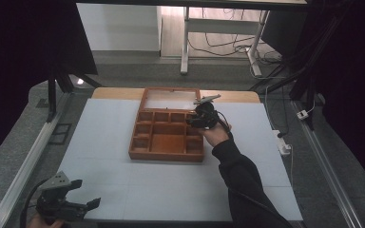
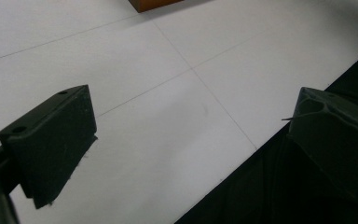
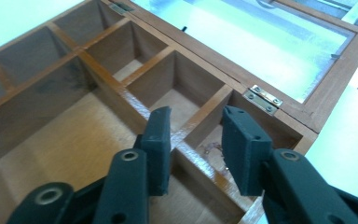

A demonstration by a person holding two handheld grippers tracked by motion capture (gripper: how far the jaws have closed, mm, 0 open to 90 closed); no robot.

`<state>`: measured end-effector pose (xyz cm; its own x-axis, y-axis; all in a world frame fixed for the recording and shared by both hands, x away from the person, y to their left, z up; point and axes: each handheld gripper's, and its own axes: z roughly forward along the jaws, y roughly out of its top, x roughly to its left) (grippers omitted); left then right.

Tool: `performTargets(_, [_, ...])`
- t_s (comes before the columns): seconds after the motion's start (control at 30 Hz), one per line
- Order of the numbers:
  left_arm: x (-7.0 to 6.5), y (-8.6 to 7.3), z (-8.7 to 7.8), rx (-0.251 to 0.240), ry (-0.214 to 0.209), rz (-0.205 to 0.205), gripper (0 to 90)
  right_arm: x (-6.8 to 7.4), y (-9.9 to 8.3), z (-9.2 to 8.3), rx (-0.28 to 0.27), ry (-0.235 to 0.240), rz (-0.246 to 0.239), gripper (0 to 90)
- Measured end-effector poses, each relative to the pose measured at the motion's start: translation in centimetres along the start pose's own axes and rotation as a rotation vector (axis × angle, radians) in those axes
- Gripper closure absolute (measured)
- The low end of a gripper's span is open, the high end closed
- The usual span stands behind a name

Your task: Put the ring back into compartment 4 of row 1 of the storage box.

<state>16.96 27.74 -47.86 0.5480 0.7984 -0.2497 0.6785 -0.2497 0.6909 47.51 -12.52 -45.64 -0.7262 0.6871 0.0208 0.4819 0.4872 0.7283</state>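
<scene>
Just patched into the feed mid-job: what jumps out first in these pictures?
The wooden compartment box at the middle of the white table stands out, its glass-paned lid swung open at the far side. The right gripper hovers over the box's far right corner, jaws parted with nothing between them; something small and thin lies in the compartment below, too faint to identify. The left gripper sits open at the near left table edge.

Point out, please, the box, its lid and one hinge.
box [image 1: 167, 142]: high view, floor of the big compartment.
lid [image 3: 242, 37]: right gripper view, the clear pane.
hinge [image 3: 262, 101]: right gripper view, its metal plate.
</scene>
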Motion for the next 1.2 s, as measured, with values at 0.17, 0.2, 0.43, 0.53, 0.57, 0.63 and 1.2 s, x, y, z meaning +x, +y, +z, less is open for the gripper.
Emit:
performTargets(0.17, [0.0,0.0,0.0,0.0,0.001,-0.001,1.0,1.1,-0.1,-1.0,-0.004,0.032,-0.017,54.5])
performTargets(0.2, [0.0,0.0,0.0,0.0,0.001,0.0,1.0,1.1,-0.1,-1.0,-0.004,0.032,-0.017,54.5])
performTargets(0.43, [0.0,0.0,0.0,0.001,0.002,0.0,1.0,2.3,-0.9,-1.7,-0.017,0.059,-0.027,45.8])
performTargets(0.53, [0.0,0.0,0.0,0.001,0.001,-0.001,1.0,2.8,-1.3,-2.0,-0.013,0.071,-0.026,38.6])
performTargets(0.57, [0.0,0.0,0.0,0.0,0.002,0.001,1.0,2.9,-1.3,-2.0,-0.015,0.073,-0.024,37.5])
performTargets(0.63, [0.0,0.0,0.0,0.0,0.002,0.002,1.0,3.1,-1.4,-2.2,-0.011,0.071,-0.022,33.8])
performTargets(1.2, [0.0,0.0,-0.1,-0.006,0.002,0.002,1.0,4.2,-2.5,-3.5,0.006,0.106,-0.009,9.4])
